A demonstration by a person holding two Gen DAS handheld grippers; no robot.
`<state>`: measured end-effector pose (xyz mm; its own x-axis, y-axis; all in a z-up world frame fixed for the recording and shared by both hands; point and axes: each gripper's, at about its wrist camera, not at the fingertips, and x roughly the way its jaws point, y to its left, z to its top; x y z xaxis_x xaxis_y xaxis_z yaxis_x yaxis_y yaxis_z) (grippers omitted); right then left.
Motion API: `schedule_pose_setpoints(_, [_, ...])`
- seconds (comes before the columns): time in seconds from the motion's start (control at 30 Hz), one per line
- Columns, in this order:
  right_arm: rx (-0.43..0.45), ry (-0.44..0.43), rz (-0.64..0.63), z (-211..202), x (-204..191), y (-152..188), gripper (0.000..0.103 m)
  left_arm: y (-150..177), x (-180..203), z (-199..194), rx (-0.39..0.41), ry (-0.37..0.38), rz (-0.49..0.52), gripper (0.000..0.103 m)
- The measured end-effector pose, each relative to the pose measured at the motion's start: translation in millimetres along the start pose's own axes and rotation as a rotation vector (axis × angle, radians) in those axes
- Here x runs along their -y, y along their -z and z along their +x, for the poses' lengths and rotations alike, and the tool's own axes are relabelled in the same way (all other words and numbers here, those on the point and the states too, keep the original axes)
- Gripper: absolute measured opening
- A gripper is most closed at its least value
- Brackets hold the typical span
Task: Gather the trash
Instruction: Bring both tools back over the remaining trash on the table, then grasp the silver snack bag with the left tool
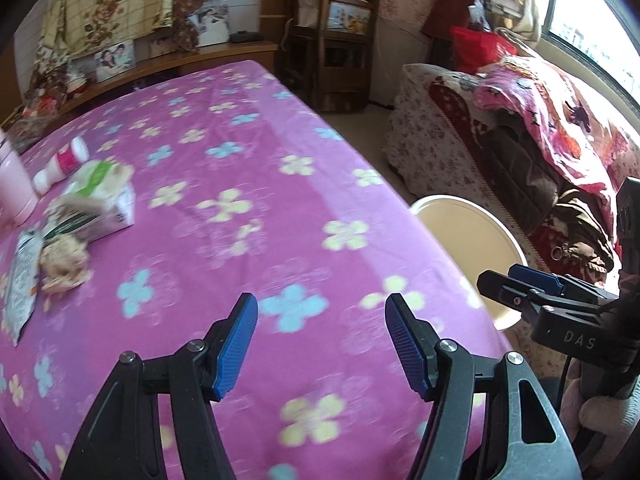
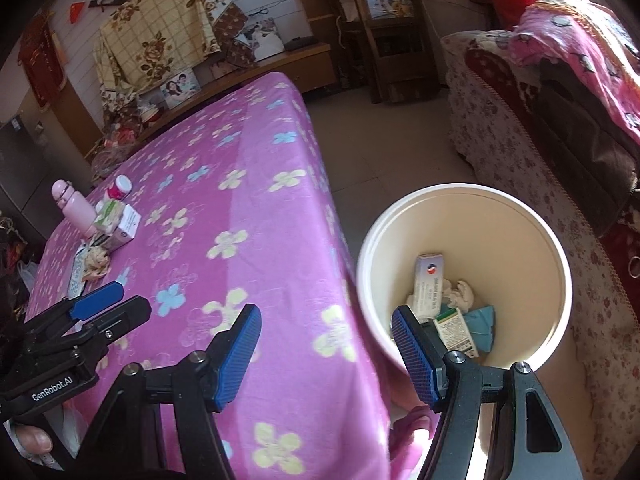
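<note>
We see the trash still to be picked up gathered at the far left of the tabletop [image 1: 320, 200]: a crumpled tissue [image 1: 64, 266], a silvery wrapper [image 1: 22, 288] just beside it, and a green-and-white carton [image 1: 100, 200] behind them. A white bottle with a red band [image 1: 62, 164] and a pink bottle [image 1: 12, 184] stand near that group. On the floor beside the tabletop sits our white bucket [image 2: 560, 264], already holding small boxes [image 2: 430, 286], a wad of tissue [image 2: 460, 294] and a blue scrap [image 2: 482, 326]. Our left claw [image 1: 322, 346] hangs spread and empty over the flowered cloth. Our right claw [image 2: 326, 356] is likewise spread and empty, one finger over the bucket's rim.
</note>
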<state>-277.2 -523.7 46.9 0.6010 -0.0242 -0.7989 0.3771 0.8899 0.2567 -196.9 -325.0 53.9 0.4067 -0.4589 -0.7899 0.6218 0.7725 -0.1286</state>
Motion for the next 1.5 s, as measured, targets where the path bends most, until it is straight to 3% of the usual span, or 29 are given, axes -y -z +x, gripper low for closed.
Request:
schedule_pose_setpoints(0.63, [-0.106,-0.135,-0.167,47.3,-121.6,7.8,0.071,51.6,-165.7,-50.7,0.004,-0.171,-0.214,0.067])
schedule_pose_setpoints(0.8, [-0.124,-0.173,-0.196,58.8,-151.6,7.3,0.071,56.6,-209.6,-61.9,0.022,-0.161,-0.274,0.068])
schedule_pose_setpoints(1.13, [-0.147,-0.276,-0.260,89.8,-224.2,-1.6,0.071,36.7,-267.7,-58.8,0.042,-0.168,-0.208,0.073])
schedule_pose_setpoints(1.33, [-0.135,-0.301,-0.297,103.9,-258.4,-12.9,0.071,20.0,-293.6,-35.6,0.000,-0.144,-0.190,0.073])
schedule_pose_setpoints(1.5, [-0.139,-0.310,-0.301,111.1,-272.1,-19.4,0.071,11.7,-299.9,-16.5,-0.034,-0.189,-0.121,0.073])
